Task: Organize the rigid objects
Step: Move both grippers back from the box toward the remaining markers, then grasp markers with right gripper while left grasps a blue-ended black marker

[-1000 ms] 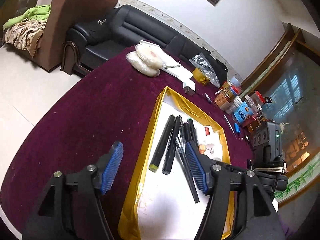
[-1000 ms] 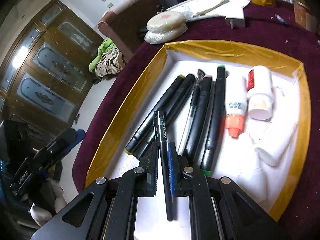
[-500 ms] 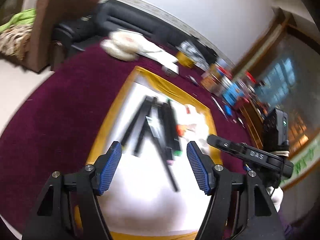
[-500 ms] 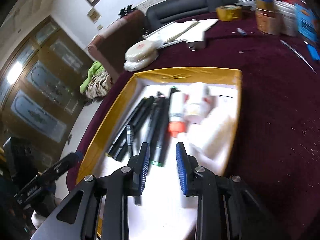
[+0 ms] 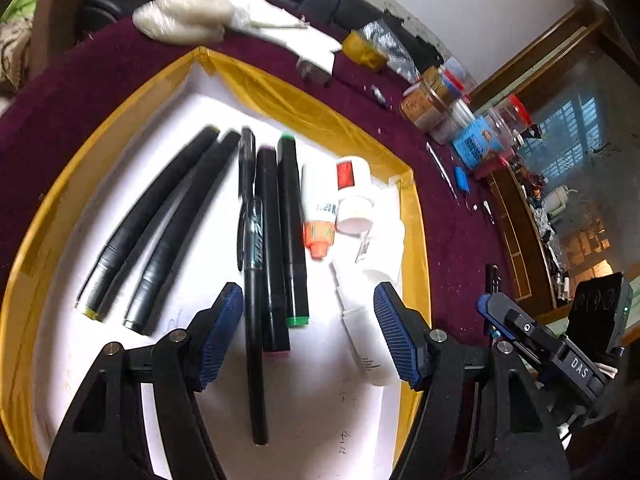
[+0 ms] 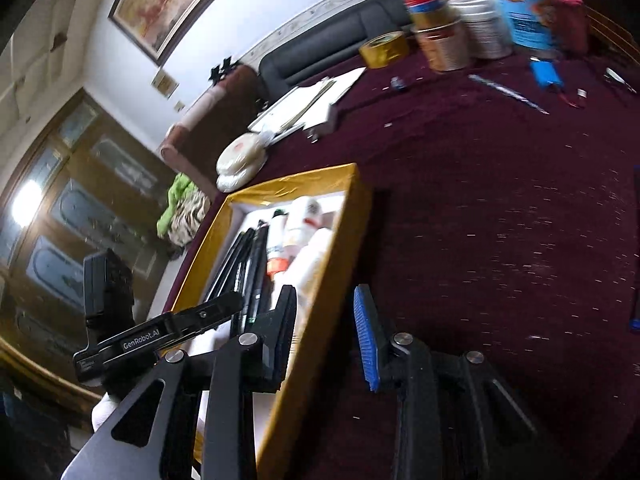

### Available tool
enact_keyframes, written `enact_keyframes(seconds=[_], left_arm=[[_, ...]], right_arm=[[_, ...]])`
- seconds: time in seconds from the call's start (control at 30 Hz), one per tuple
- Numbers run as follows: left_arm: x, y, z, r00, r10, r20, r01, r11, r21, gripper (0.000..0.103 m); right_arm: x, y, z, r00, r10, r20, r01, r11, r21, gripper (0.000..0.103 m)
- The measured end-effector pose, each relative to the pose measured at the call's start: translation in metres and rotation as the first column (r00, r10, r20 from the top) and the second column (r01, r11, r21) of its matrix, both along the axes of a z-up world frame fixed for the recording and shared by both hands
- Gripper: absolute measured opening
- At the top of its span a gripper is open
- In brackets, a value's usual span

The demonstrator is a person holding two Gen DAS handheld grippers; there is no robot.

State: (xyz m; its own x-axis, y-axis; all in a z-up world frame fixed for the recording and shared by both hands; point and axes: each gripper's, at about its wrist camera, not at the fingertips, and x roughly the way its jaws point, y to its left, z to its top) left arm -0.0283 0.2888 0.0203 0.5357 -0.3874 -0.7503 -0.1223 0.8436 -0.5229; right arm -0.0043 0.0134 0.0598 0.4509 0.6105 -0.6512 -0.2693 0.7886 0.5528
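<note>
A gold-rimmed box (image 5: pixel 256 84) with a white floor lies on the maroon table. In it lie several black markers (image 5: pixel 160 224), a thin black pen (image 5: pixel 254 320), an orange-capped tube (image 5: pixel 318 216) and white bottles (image 5: pixel 354 196). My left gripper (image 5: pixel 308 336) is open and empty, hovering over the near part of the box above the pen. My right gripper (image 6: pixel 326 332) is open and empty, straddling the box's right wall (image 6: pixel 320 300); it shows at the right of the left wrist view (image 5: pixel 532 340).
Jars, tins and a blue packet (image 5: pixel 472 148) stand at the table's far right, with a yellow tape roll (image 6: pixel 384 50), papers (image 6: pixel 304 104) and white round pads (image 5: pixel 188 12). Small pens and a blue part (image 6: pixel 544 74) lie on the cloth. A sofa stands behind.
My right gripper let go of the thin black pen, which now lies in the box, then opened and swung right over the box wall. My left gripper moved in over the box.
</note>
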Motion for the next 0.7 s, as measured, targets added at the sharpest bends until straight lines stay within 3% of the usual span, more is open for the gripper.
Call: enact_keyframes(seconds=[0.2, 0.33, 0.47, 0.57, 0.7], left_arm=[[-0.029, 0.015, 0.03, 0.989, 0.108, 0.105, -0.116, 0.991, 0.071, 0.067], [-0.058, 0.017, 0.059, 0.97, 0.136, 0.201, -0.16, 0.982, 0.104, 0.072], [-0.077, -0.014, 0.079, 0.958, 0.049, 0.282, -0.093, 0.985, 0.144, 0.073], [-0.069, -0.046, 0.082, 0.956, -0.056, 0.287, 0.013, 0.988, 0.151, 0.073], [-0.059, -0.088, 0.074, 0.951, -0.167, 0.262, 0.13, 0.98, 0.152, 0.073]], right_arm=[[0.003, -0.053, 0.004, 0.996, -0.084, 0.032, 0.084, 0.996, -0.006, 0.026], [0.008, -0.115, 0.003, 0.975, -0.215, 0.059, 0.218, 0.975, -0.045, 0.027], [0.01, -0.177, 0.003, 0.93, -0.365, 0.05, 0.367, 0.929, -0.054, 0.027], [0.011, -0.225, 0.005, 0.882, -0.469, 0.05, 0.472, 0.878, -0.083, 0.027], [0.023, -0.256, 0.002, 0.849, -0.526, 0.051, 0.527, 0.837, -0.147, 0.028]])
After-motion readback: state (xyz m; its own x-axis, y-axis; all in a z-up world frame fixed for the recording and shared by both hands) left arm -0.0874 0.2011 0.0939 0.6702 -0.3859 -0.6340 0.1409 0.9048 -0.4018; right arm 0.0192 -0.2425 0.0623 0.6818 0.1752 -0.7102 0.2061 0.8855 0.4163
